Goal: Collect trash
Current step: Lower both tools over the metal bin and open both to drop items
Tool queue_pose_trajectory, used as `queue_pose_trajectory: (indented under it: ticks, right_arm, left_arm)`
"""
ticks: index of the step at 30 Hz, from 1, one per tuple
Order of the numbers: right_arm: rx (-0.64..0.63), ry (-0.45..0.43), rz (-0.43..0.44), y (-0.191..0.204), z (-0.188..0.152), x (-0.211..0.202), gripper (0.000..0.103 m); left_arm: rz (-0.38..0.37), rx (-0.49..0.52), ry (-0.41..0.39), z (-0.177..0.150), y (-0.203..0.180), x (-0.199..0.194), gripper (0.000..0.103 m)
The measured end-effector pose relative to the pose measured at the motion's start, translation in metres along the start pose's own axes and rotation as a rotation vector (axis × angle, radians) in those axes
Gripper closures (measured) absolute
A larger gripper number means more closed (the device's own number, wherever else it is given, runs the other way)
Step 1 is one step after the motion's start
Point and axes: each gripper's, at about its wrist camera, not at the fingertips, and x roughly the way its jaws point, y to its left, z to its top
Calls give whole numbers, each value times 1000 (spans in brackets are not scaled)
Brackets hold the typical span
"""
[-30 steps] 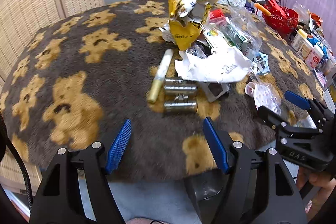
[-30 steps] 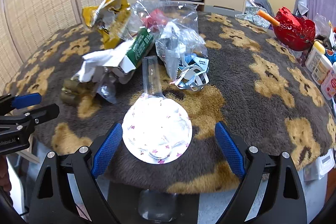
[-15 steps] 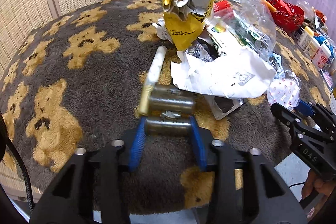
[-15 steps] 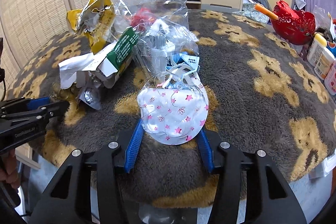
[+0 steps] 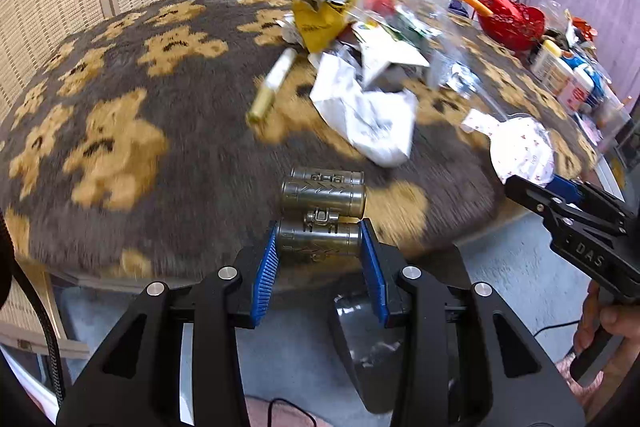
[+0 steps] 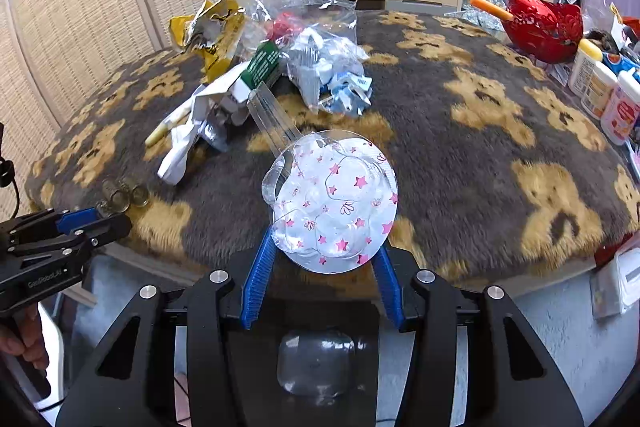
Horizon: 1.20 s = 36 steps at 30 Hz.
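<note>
Left claw [image 5: 320,247] grips linked brass cylinders [image 5: 320,211]; right claw [image 6: 322,267] grips star-printed plastic lid [image 6: 334,203] (first picks); wrapper pile [image 6: 256,67] remains on surface [image 6: 460,155].

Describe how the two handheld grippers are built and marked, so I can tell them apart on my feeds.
Both are matte black with silver bolts and ribbed blue pads. The right gripper reads "DAS" on its side; the left gripper carries small white lettering and trails a black cable.
</note>
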Motion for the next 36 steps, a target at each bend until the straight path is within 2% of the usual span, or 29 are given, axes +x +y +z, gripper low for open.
queue_pose_trajectory:
  ticks: [7,11,16,20,24,29,30,32,33,36]
  right_arm:
    - [1,29,20,0,-42,-33,54]
    - [15,64,22,-2,-67,-35,54]
    - [93,184,74,-10,-97,-13,54]
    - [151,305,88,-19,-121,22,54]
    - [172,368,68,-24,-136,47,54]
    - [165,377,60,-24,-138,54,51]
    - [162,373,60,-25,-136,54,48]
    - [154,366,51,-24,-133,53,39]
    - [151,362,49,-24,-131,53,33]
    - [152,346,23,-25,-121,47,31]
  left_arm:
    - [-39,11,13,-40,-24,-26,66]
    - [-51,30,87,-72,-42,-16,66]
    - [-88,9,186,-106,-54,13,66]
    - [-104,6,260,-129,-64,39,66]
    - [-98,-5,306,-139,-66,60,66]
    - [-102,-1,330,-138,-65,71,66]
    - [-97,2,330,-137,-65,71,65]
    - [-96,-1,324,-135,-62,69,51]
    - [-90,-1,318,-132,-60,66,48]
    - [-78,-7,296,-124,-54,59,45]
